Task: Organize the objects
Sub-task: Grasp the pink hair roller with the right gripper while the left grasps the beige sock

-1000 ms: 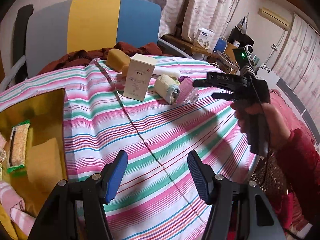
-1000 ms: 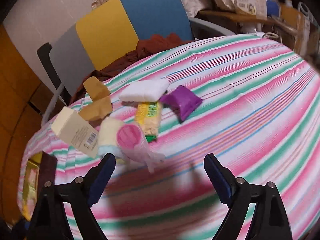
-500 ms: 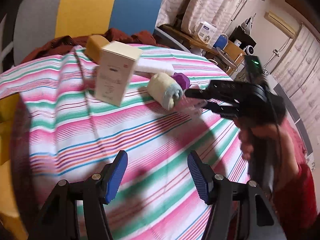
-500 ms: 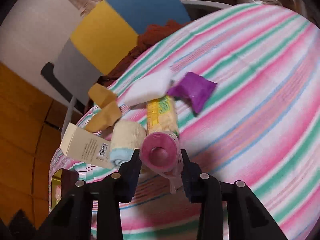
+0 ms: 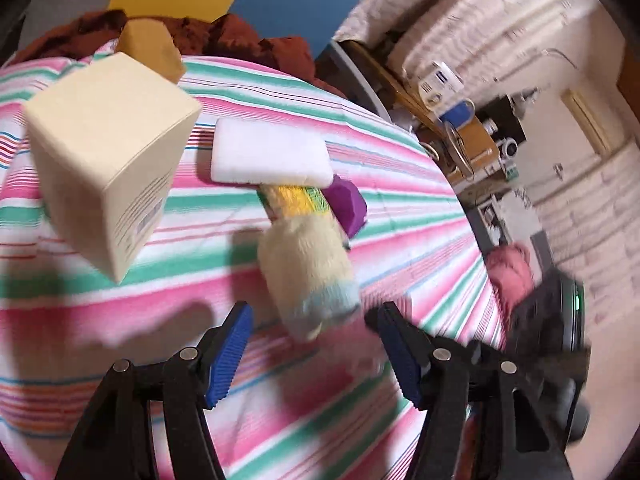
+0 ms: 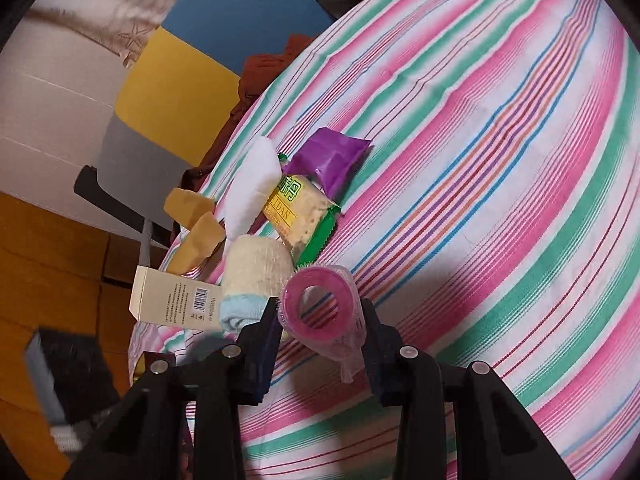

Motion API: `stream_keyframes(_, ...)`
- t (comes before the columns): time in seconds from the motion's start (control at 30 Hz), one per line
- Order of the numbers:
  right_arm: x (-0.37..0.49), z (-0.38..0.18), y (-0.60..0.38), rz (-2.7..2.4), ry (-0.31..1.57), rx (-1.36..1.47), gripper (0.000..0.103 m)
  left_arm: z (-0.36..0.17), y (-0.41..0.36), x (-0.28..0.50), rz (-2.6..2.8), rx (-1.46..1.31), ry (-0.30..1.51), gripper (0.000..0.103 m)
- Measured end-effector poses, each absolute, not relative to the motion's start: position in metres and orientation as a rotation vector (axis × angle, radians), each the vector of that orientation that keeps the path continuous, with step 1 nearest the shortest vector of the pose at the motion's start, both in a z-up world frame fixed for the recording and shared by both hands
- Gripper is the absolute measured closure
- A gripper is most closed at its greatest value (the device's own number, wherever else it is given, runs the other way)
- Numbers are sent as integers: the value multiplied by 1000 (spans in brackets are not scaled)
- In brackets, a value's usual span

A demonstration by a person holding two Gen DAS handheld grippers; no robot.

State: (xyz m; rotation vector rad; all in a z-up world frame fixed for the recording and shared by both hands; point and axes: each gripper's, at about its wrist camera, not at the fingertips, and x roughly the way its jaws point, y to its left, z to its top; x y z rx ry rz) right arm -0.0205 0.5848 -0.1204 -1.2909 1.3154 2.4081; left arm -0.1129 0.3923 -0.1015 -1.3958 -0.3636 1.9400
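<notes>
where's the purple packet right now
In the right wrist view the purple packet lies on the striped cloth up the middle, touching the green-and-yellow snack pack, with the white sponge just left.

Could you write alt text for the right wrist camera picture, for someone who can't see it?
The right gripper has its jaws shut on a pink roll above a bed covered in a striped sheet. Just beyond lie a cream rolled towel, a barcoded cream box, a biscuit packet, a purple packet, a white sponge and two yellow sponges.

Black gripper [image 5: 314, 354], ribbed blue jaws
</notes>
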Motion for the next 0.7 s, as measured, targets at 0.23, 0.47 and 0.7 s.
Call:
stream_keyframes(0.23, -20, -121, 586, 2408, 1315, -1300, 65, -126, 412, -134, 1851, -1511, -430, 39)
stream_keyframes(0.47, -21, -119, 583, 2425, 1270, -1309, 65, -129, 405, -121, 1902, -1439, -326, 57)
stream_keyframes(0.7, -25, -111, 575, 2451, 1123, -1293, 66, -127, 377, -96, 1949, -1344, -263, 63)
